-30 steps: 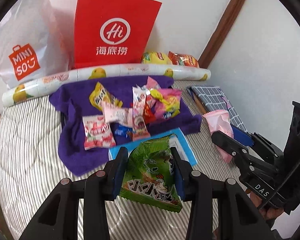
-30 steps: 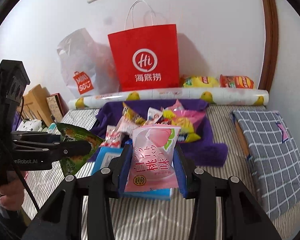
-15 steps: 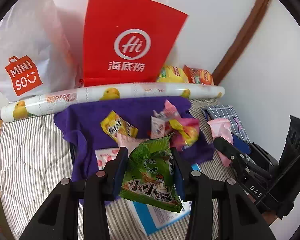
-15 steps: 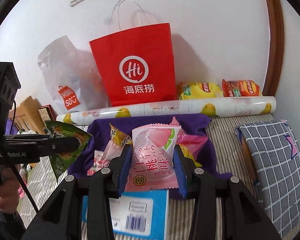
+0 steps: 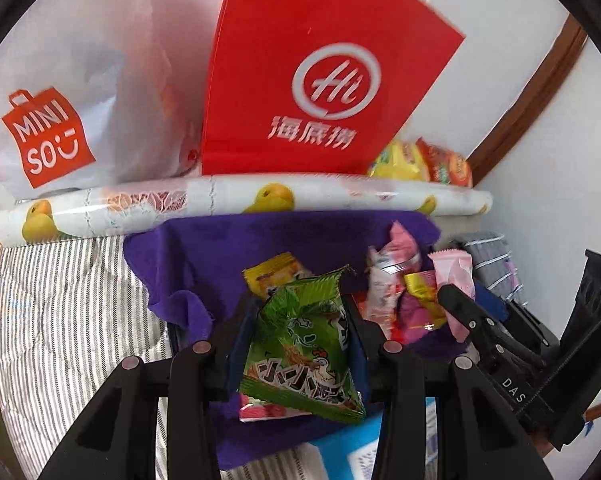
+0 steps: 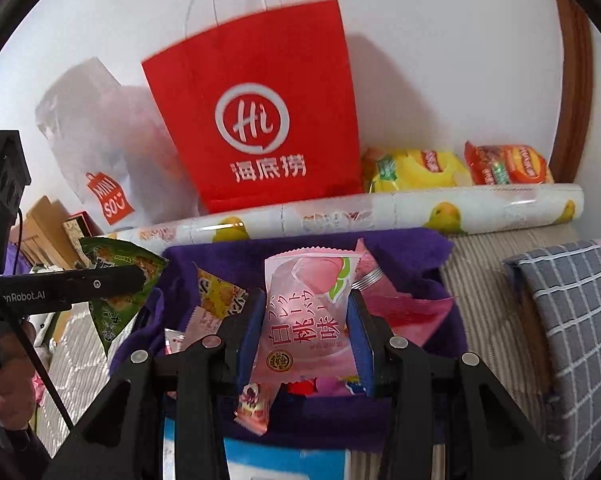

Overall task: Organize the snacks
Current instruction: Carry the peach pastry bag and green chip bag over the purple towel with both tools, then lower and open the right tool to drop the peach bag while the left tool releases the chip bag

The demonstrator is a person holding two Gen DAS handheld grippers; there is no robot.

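Left gripper (image 5: pixel 300 344) clamped on green snack packet (image 5: pixel 302 344), right gripper (image 6: pixel 306 336) clamped on pink peach snack packet (image 6: pixel 304 320); both packets held upright above purple cloth (image 5: pixel 204 248). Below them, loose snacks (image 5: pixel 404 284) heaped on cloth, blue-and-white box (image 6: pixel 284 460) at its near edge, all on striped bedding (image 5: pixel 68 312). Checked grey cushion (image 6: pixel 572 320) at right. Beyond cloth, duck-print roll (image 6: pixel 400 210) lying crosswise. Against wall: red paper bag (image 6: pixel 260 120), white plastic shopping bag (image 5: pixel 60 92), yellow chip bag (image 6: pixel 412 168), orange chip bag (image 6: pixel 508 164).
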